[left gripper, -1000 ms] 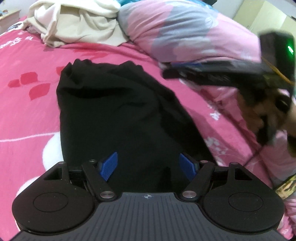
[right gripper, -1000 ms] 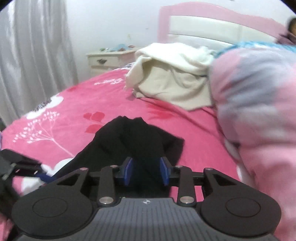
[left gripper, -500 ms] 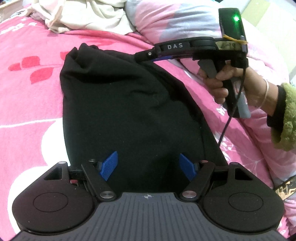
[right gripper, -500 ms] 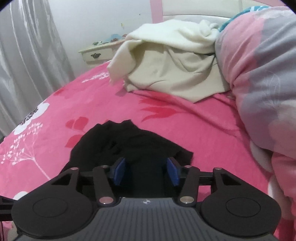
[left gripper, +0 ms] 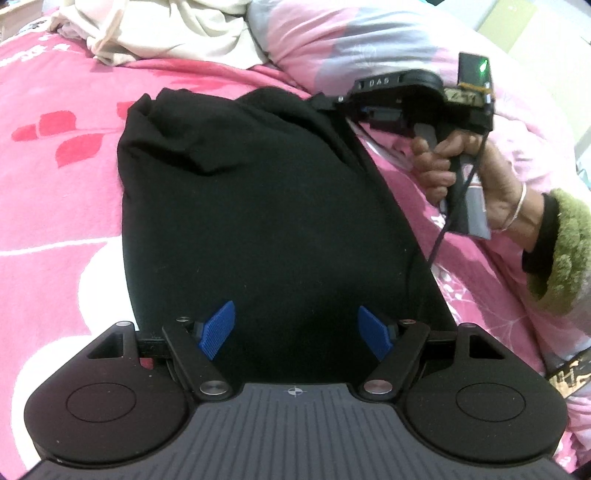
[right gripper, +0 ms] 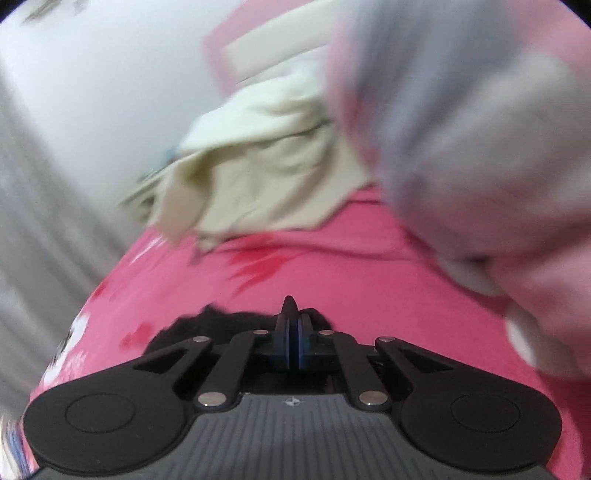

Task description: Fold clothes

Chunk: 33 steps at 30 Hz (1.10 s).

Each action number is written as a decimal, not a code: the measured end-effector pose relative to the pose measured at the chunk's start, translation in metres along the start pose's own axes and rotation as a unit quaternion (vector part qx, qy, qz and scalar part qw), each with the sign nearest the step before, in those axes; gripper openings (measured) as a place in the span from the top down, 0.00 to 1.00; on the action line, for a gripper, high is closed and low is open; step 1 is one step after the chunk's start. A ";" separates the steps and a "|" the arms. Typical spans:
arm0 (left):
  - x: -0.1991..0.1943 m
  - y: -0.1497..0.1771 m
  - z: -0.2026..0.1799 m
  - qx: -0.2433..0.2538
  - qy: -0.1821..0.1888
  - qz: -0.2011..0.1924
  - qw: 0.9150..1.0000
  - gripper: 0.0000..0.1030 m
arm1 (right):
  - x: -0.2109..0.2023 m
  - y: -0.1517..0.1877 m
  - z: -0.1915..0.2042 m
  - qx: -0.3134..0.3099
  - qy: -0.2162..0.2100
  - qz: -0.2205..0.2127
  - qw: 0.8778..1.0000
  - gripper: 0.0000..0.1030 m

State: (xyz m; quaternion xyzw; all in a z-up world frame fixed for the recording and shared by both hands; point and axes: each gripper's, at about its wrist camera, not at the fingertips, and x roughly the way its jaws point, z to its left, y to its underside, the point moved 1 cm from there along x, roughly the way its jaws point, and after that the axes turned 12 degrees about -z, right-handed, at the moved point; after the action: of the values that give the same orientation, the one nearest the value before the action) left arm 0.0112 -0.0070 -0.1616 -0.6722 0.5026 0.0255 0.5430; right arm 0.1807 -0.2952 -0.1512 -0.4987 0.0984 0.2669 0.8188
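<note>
A black fabric garment (left gripper: pixel 258 206) lies spread on a bright pink bedsheet with red and white flower prints (left gripper: pixel 55 192), its far end bunched into soft creases.

The left gripper (left gripper: pixel 295 330) hovers over the near end of the garment with its ribbed blue pads (left gripper: pixel 218 330) set wide apart; nothing sits between them and neither pad presses on the cloth.

The right gripper (right gripper: pixel 293 332), a black pistol-grip tool held in a person's right hand (left gripper: pixel 461 166), reaches the garment's far right corner. In its own blurred wrist view the two blue pads stand together, clenched with hardly a slit between them. A dark tip shows just beyond them, and black cloth lies around the fingertips, but whether cloth is pinched I cannot tell.

A crumpled cream cloth (left gripper: pixel 166 29) and a pink and grey quilt (left gripper: pixel 369 37) lie beyond the garment.
</note>
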 end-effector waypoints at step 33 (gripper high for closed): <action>-0.006 0.013 0.005 0.023 0.013 -0.018 0.999 0.27 | 0.057 -0.020 0.067 -0.236 -0.085 0.087 0.964 0.97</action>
State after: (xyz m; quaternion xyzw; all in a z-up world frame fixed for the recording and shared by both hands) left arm 0.0013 0.0020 -0.1694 -0.6686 0.4983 -0.0045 0.5519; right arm 0.2320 -0.2244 -0.1279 -0.6427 0.0053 0.3939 0.6571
